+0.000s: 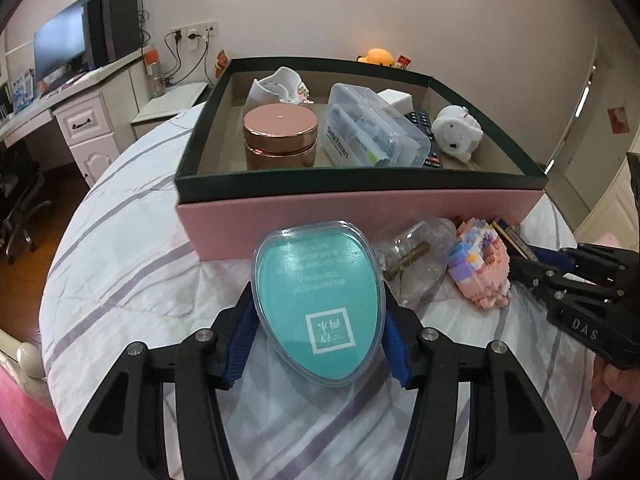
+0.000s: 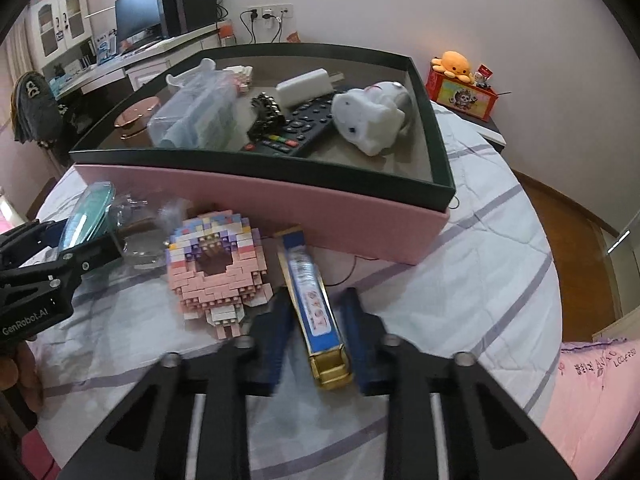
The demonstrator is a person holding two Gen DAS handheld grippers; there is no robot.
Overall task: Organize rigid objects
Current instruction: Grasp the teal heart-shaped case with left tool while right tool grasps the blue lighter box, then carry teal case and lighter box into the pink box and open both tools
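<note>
Left claw (image 1: 318, 354): my blue pads press both sides of the teal case (image 1: 318, 300), just above the bed (image 1: 120, 272).
Right claw (image 2: 316, 344): closed on the blue-and-gold box (image 2: 312, 304), which lies on the bed.
Box (image 1: 360, 204): pink walls, dark rim, right ahead of both claws; holds a jar (image 1: 280, 136), remote (image 2: 304, 128), white toy (image 2: 372, 116).
Between claws: brick donut (image 2: 218, 268), clear bottle (image 1: 416, 256).
</note>
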